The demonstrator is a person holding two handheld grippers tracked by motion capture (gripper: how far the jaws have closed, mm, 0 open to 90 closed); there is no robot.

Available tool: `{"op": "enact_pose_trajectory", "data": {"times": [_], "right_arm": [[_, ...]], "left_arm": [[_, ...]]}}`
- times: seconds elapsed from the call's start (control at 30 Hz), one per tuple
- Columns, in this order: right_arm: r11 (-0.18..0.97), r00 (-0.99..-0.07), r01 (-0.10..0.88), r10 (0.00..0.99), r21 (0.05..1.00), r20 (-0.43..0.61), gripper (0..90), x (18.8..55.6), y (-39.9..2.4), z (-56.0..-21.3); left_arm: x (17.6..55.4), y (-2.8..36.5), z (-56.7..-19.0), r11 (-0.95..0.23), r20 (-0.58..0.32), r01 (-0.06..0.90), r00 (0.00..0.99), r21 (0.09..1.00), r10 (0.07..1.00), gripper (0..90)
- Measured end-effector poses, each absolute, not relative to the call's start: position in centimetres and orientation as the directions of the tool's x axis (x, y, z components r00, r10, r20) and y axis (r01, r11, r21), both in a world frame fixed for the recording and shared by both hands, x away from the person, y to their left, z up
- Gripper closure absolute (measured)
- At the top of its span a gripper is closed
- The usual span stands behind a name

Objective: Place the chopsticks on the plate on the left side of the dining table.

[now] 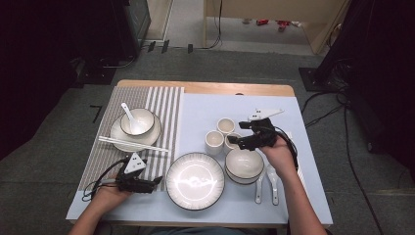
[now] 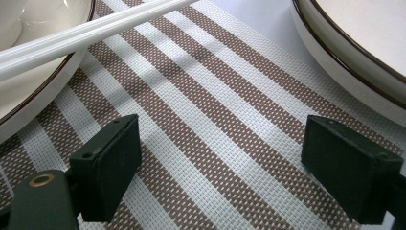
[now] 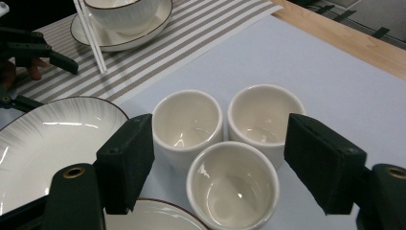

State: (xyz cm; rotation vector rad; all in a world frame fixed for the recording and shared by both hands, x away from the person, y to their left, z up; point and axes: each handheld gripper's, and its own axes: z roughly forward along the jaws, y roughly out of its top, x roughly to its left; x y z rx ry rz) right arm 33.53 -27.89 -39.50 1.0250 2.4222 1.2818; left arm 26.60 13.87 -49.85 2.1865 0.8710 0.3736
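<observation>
White cups clustered just ahead of right claw, spread, nothing pinched. Left claw spread above striped mat, beside chopsticks.

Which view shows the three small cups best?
The right gripper view: the cups sit close up between the open jaws of the right gripper, rims and hollow insides clear, all three touching. The high view shows them small, one partly hidden behind that gripper. The left gripper view looks at the striped mat instead.
</observation>
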Motion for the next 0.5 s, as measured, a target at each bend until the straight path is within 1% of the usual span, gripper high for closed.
{"op": "enact_pose_trajectory", "data": {"times": [0.5], "right_arm": [[0.345, -0.705, 0.493, 0.696, 0.799, 0.134, 25.8, 33.1, -29.8, -39.8]], "left_arm": [[26.6, 13.9, -49.8, -0.494, -0.005, 0.473, 0.726, 0.730, 0.687, 14.0]]}}
